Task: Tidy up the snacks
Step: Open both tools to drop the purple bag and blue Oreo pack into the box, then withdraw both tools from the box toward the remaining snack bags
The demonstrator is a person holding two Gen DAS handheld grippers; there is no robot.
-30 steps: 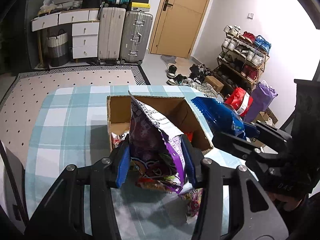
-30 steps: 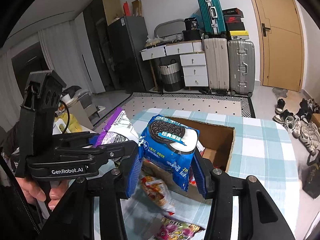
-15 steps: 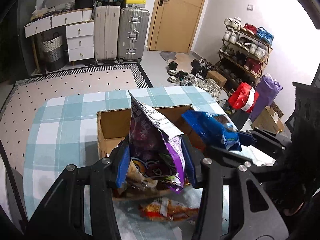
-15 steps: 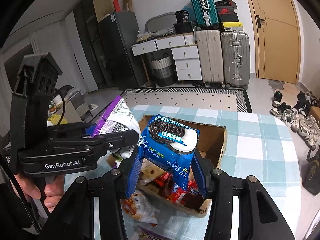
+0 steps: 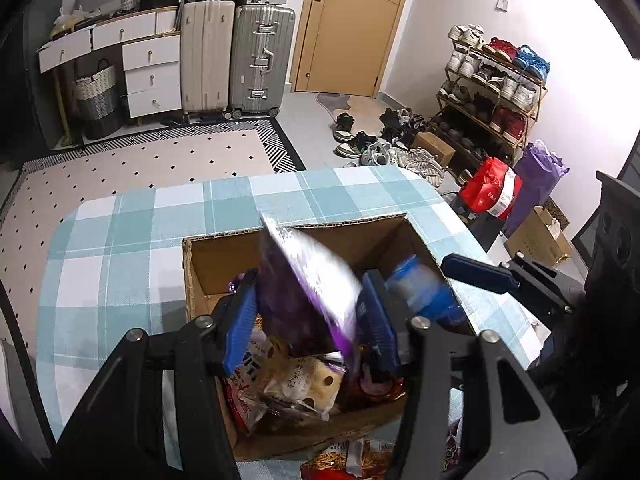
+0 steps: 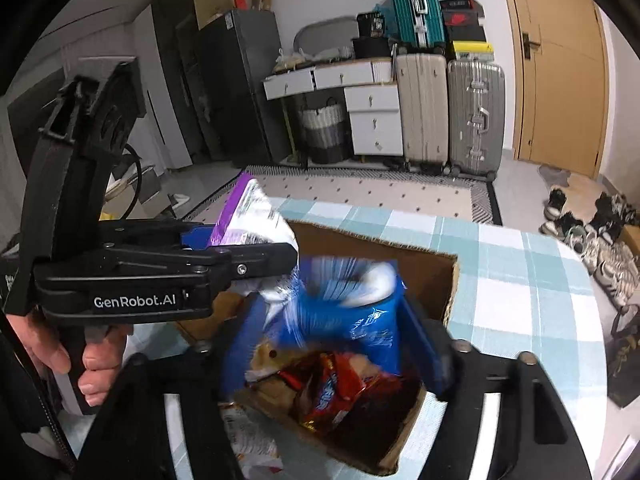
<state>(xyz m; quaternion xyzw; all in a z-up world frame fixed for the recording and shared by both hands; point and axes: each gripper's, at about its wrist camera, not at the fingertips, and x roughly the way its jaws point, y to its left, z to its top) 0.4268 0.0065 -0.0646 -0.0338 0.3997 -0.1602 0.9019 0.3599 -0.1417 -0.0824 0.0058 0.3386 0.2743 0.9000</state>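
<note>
Both packets hang over the open brown cardboard box [image 5: 304, 236], frame centre: left gripper [image 5: 310, 320] fingers clamp the purple foil snack bag [image 5: 316, 280] upright; right gripper [image 6: 332, 336] fingers pinch the blue cookie packet [image 6: 348, 300] directly above the box's snacks.

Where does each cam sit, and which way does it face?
Left wrist: on the left tongs, looking down into the cardboard box; purple bag between its fingers.
Right wrist: on the right tongs, over that box, around a blue cookie pack; person's hand shows.
Shared: box, both bags, checked tablecloth.
</note>
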